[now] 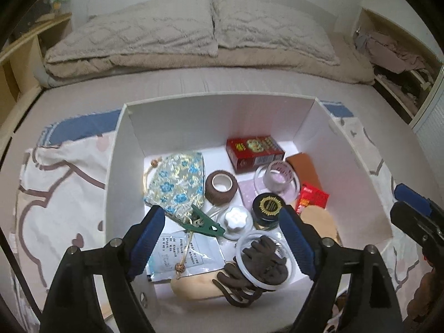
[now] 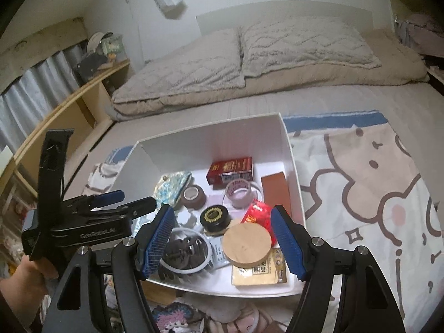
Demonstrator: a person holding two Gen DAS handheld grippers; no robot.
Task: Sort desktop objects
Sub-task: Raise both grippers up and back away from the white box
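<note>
Clutter fills a white box (image 1: 119, 166) that sits on a patterned cloth (image 2: 360, 194) spread over the bed (image 1: 222, 86). Inside lie a red carton (image 1: 254, 149), a brocade pouch (image 1: 180, 183), a brown tape roll (image 1: 221, 187), a clear tape roll (image 1: 277, 179), a black jar (image 1: 267, 208), a green clip (image 1: 205, 222) and a round wooden disc (image 2: 247, 245). The left gripper (image 1: 222, 238) hovers over the near end of the box, spread wide and holding nothing. The right gripper (image 2: 222, 242) hangs wide and bare above the disc.

Dim, bluish indoor light; sharp centre, heavy fisheye bending, dark corners.
</note>
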